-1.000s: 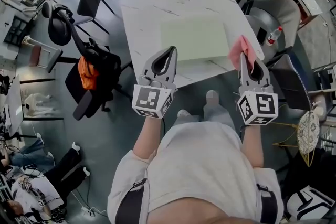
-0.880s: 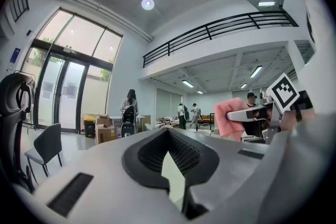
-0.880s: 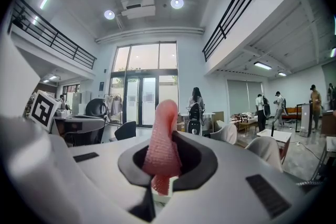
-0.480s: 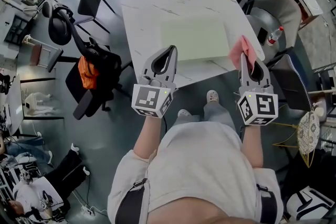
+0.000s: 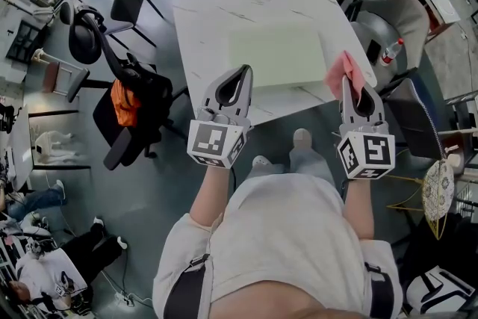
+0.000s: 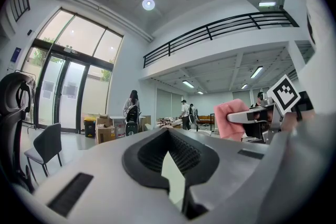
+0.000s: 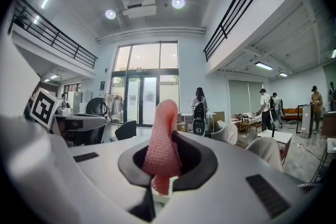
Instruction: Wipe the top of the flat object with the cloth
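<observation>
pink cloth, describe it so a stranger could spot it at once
Find the white marble table with a pale green board on it. Near its right edge, the right hand-held gripper pinches the cloth: the only pink, crumpled thing there.

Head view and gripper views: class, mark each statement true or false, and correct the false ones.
1. The right gripper holds a pink cloth. True.
2. The left gripper holds a cloth too. False: its jaws are shut on nothing.
3. A pale green mat lies on the white table. True.
4. The cloth rests on the mat. False: it is in the right gripper, to the right of the mat.
</observation>
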Action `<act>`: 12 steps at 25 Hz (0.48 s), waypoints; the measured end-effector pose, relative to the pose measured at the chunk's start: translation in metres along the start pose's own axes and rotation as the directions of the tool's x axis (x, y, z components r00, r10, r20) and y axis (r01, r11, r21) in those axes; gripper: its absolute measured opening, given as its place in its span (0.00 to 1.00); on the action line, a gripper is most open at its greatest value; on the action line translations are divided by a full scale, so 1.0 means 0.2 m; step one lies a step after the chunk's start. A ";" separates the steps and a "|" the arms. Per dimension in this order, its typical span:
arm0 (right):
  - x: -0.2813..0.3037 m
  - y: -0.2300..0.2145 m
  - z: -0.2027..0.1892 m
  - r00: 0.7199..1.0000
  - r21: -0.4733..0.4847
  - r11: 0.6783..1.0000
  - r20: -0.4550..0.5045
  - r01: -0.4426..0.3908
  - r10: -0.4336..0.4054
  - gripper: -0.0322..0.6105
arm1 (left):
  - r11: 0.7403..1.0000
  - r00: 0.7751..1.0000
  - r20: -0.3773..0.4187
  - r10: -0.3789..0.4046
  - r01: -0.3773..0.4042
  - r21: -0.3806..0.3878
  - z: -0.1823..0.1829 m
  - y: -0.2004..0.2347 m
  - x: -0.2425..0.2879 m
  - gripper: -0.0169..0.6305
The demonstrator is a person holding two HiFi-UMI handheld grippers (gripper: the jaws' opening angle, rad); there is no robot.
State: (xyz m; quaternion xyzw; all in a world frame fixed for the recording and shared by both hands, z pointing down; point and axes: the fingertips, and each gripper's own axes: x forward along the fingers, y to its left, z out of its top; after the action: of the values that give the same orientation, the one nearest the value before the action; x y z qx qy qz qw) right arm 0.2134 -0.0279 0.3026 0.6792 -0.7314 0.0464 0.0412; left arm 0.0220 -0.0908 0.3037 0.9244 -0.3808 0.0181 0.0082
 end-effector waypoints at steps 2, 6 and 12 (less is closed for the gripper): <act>0.00 0.00 0.00 1.000 -0.001 1.000 0.000 -0.001 0.001 0.09 | 1.000 1.000 0.000 -0.002 0.002 0.000 0.00 0.00 0.00 0.05; 0.00 0.00 0.00 1.000 0.000 1.000 0.002 -0.001 0.001 0.09 | 1.000 1.000 -0.001 -0.005 0.005 0.001 -0.01 -0.01 0.01 0.05; 0.00 -0.01 0.00 1.000 0.000 1.000 0.004 -0.001 0.001 0.09 | 1.000 1.000 -0.005 -0.006 0.006 0.000 -0.01 -0.02 0.01 0.05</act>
State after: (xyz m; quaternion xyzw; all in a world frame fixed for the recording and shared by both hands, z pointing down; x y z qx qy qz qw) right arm 0.2157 -0.0275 0.3026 0.6789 -0.7317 0.0453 0.0396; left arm 0.0265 -0.0900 0.3052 0.9256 -0.3779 0.0203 0.0090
